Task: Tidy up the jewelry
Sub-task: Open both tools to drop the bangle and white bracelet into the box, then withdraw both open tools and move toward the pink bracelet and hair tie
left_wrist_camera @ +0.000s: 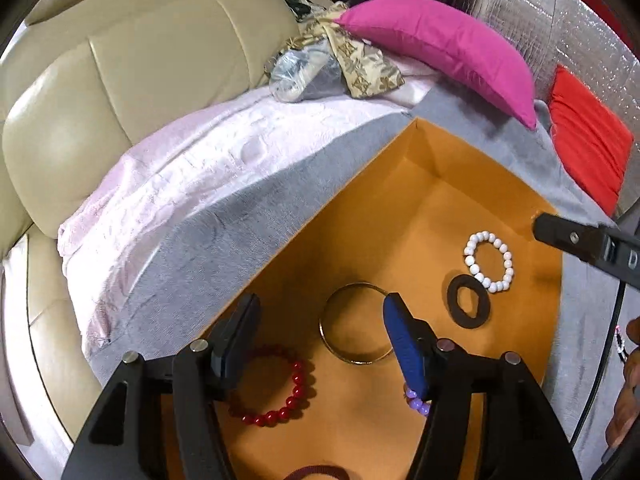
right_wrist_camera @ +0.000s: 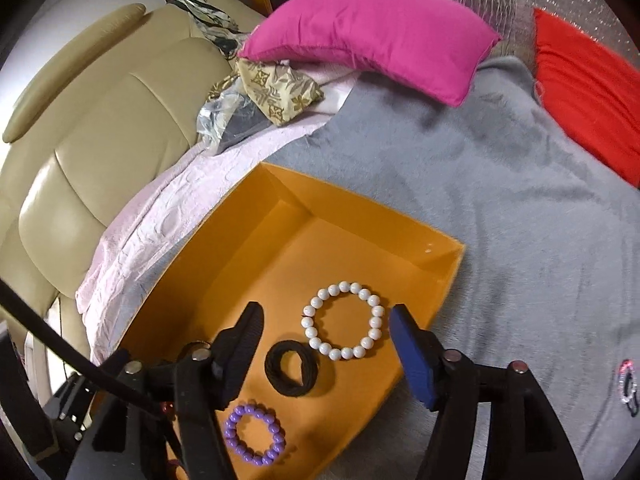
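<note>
An open orange box [left_wrist_camera: 420,184] lies on a grey blanket; it also shows in the right wrist view [right_wrist_camera: 280,184]. In it lie a gold bangle [left_wrist_camera: 332,344], a red bead bracelet [left_wrist_camera: 296,392], a black hair tie [left_wrist_camera: 468,300], a white bead bracelet [left_wrist_camera: 489,261] and a purple bead bracelet [left_wrist_camera: 414,398], part hidden by a finger. My left gripper [left_wrist_camera: 320,312] is open and empty above the bangle. My right gripper [right_wrist_camera: 326,326] is open and empty above the white bracelet [right_wrist_camera: 344,320], the black tie [right_wrist_camera: 292,368] and the purple bracelet [right_wrist_camera: 254,434]. A small beaded piece [right_wrist_camera: 628,388] lies on the blanket.
A pink pillow [right_wrist_camera: 372,36] and a red pillow [right_wrist_camera: 588,92] lie at the back of the grey blanket [right_wrist_camera: 500,200]. A beige leather seat [left_wrist_camera: 100,100] stands left, with a pale pink cloth [left_wrist_camera: 180,184] and a patterned cloth bundle [left_wrist_camera: 340,68]. A dark red band [left_wrist_camera: 316,472] shows at the bottom edge.
</note>
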Tool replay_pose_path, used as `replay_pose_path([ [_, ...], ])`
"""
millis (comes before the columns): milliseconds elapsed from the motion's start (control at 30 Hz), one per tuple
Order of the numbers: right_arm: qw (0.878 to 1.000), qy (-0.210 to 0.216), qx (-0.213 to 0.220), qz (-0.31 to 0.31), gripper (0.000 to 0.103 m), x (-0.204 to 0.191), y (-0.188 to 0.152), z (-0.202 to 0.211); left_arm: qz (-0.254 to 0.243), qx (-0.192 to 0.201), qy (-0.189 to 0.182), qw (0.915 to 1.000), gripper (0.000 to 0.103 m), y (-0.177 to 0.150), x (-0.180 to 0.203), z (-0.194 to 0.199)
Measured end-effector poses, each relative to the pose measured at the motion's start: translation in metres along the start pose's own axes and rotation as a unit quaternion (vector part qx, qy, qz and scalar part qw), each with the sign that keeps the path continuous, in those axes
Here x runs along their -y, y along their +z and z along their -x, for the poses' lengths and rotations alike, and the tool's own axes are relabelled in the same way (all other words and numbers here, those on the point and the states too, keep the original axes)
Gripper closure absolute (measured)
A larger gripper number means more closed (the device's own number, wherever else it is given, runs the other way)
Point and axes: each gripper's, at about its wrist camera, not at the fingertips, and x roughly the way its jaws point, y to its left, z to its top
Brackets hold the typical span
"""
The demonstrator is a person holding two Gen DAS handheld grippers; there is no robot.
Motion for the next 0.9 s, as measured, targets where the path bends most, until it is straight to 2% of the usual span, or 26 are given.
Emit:
replay_pose_path([
  [167, 1.0, -0.014, 0.009, 0.001, 0.024, 0.01, -0.01, 0.019, 0.0, 0.01, 0.002, 0.9999, 0.038, -0.004, -0.002, 0.018],
  [300, 1.0, -0.019, 0.014, -0.004, 0.02, 0.02, -0.024, 0.034, -0.004, 0.023, 0.001, 0.9997, 0.036, -0.007, -0.001, 0.034],
  [467, 0.999, -0.036, 0.019, 0.009, 0.009, 0.031, -0.045, 0.053, -0.012, 0.041, 0.001, 0.9991, 0.034, -0.013, 0.004, 0.057],
  [667, 0.998, -0.052, 0.027, 0.003, 0.008, 0.055, -0.076, 0.079, -0.038, 0.054, -0.014, 0.9977, 0.033, -0.023, 0.028, 0.078],
  [900, 0.995, -0.093, 0.033, -0.024, 0.008, 0.098, -0.124, 0.109, -0.073, 0.055, -0.038, 0.9951, 0.033, -0.04, 0.069, 0.089],
])
